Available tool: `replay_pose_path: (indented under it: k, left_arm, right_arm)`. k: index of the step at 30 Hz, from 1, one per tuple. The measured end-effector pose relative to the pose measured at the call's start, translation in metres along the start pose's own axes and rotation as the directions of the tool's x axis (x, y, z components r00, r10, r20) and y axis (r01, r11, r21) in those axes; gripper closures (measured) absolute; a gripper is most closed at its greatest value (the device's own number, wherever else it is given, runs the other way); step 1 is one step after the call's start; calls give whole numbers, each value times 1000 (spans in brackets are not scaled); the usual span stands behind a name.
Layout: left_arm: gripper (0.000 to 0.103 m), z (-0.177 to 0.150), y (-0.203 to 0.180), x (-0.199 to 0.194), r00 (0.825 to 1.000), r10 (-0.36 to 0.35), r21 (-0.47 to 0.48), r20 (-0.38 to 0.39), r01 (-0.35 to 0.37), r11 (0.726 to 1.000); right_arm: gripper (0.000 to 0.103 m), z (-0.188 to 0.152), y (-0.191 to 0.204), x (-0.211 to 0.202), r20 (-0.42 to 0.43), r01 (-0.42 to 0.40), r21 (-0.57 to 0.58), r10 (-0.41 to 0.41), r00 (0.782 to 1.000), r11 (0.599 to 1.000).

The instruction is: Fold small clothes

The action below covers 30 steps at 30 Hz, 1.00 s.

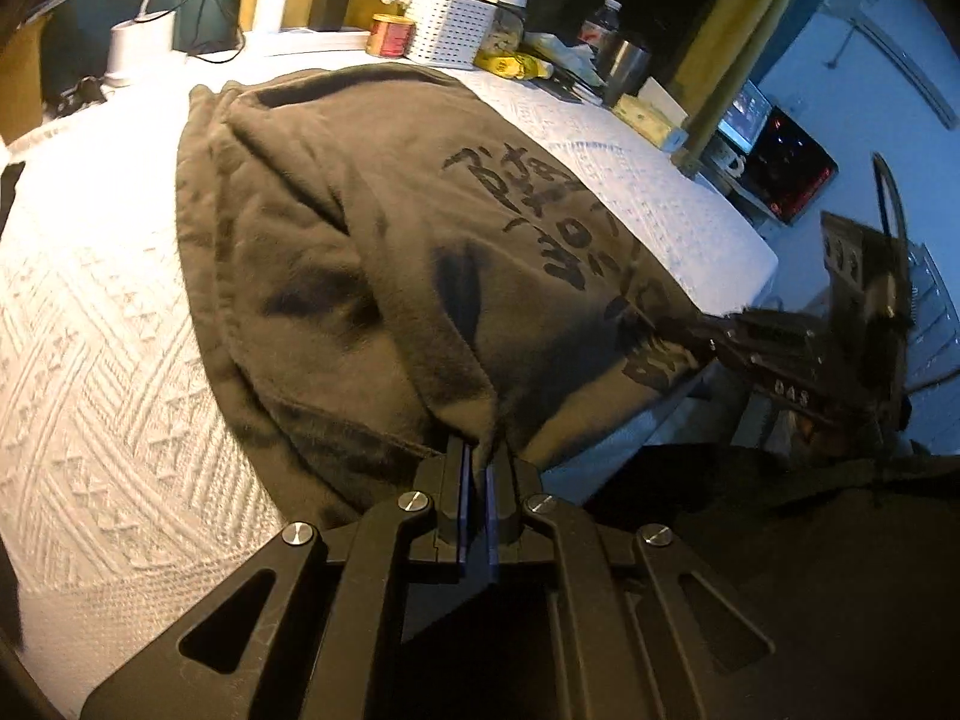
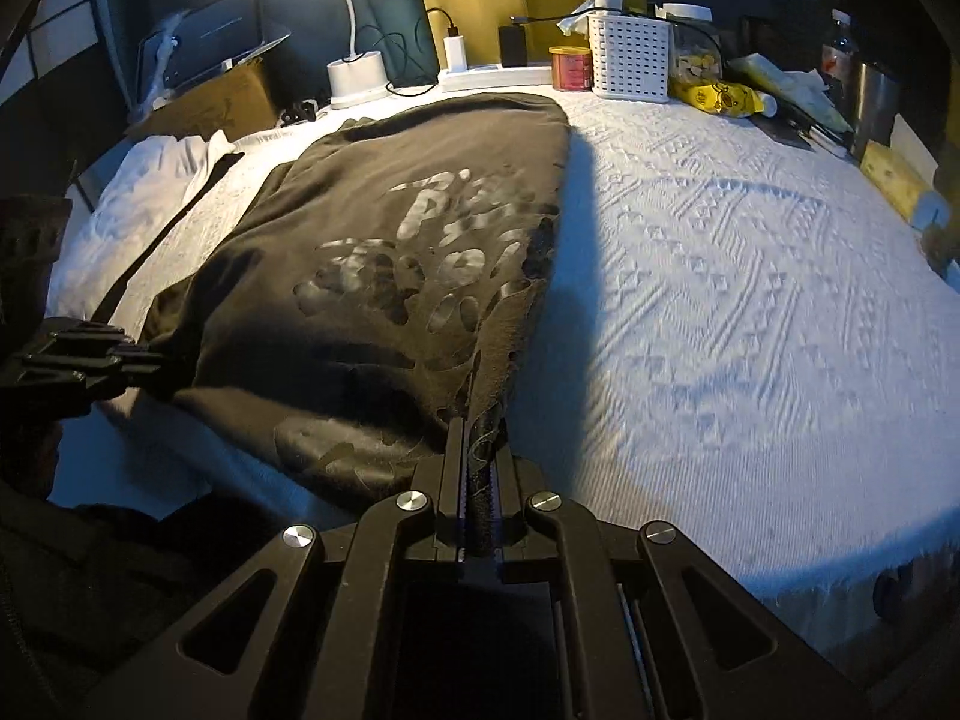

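Note:
A dark olive printed garment (image 1: pixel 372 240) lies on the white textured tablecloth (image 1: pixel 108 330), with its print facing up (image 2: pixel 414 264). My left gripper (image 1: pixel 478 450) is shut on the garment's near edge at one corner. My right gripper (image 2: pixel 478 426) is shut on the garment's other near corner. Each gripper shows in the other's view: the right one at the garment's right edge (image 1: pixel 750 348), the left one at its left edge (image 2: pixel 90 354). The near edge is slightly lifted between them.
Along the table's far edge stand a white lamp base (image 2: pixel 357 75), chargers with cables (image 2: pixel 456 51), a red tin (image 2: pixel 570 67), a white perforated basket (image 2: pixel 630 54), a yellow packet (image 2: pixel 717 99) and a metal cup (image 2: pixel 876 102). White cloth (image 2: pixel 156 180) lies at the left. The tablecloth extends right (image 2: pixel 750 300).

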<state>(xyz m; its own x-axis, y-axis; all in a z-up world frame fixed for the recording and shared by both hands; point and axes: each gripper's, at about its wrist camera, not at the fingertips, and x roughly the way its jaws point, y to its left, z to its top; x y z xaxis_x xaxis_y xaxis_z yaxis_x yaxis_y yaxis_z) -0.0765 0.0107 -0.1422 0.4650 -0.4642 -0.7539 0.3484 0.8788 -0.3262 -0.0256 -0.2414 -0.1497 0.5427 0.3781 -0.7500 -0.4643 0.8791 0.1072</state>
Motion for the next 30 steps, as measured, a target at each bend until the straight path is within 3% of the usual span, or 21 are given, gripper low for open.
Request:
replay_pose_path:
  k: [5,12,19,20,23,24,26,27,30]
  left_arm:
    - [100,-7,-1,-3,1000,11,-10,11,-10,1000]
    - [100,2,-6,1,999,42,14,-34,-42,999]
    - [98,17,-8,-5,995,95,10,17,-95,995]
    - [91,20,-6,-5,994,105,-2,24,-105,994]
    - [45,27,3,-8,989,140,-46,55,-138,989]
    - [38,30,6,-9,989,136,-62,65,-132,989]
    - [38,36,9,-7,989,132,-81,65,-126,989]
    - [38,39,11,-4,988,142,-82,57,-137,987]
    - [38,46,15,4,985,170,-90,29,-166,982]
  right_arm:
    - [97,-6,4,-3,6,-2,9,2,1000,1000]
    - [96,-4,3,-2,4,-11,12,11,1000,1000]
    - [96,2,1,2,-12,-32,9,33,999,999]
    - [96,2,0,2,-15,-37,10,37,999,999]
    - [96,2,0,2,-26,-49,6,49,998,999]
    - [95,3,-1,2,-32,-51,3,51,998,999]
    - [94,4,-1,2,-43,-57,-6,56,997,998]
    - [86,5,-2,2,-46,-58,-8,57,997,998]
    - [47,10,-7,3,-42,-62,-5,62,997,998]
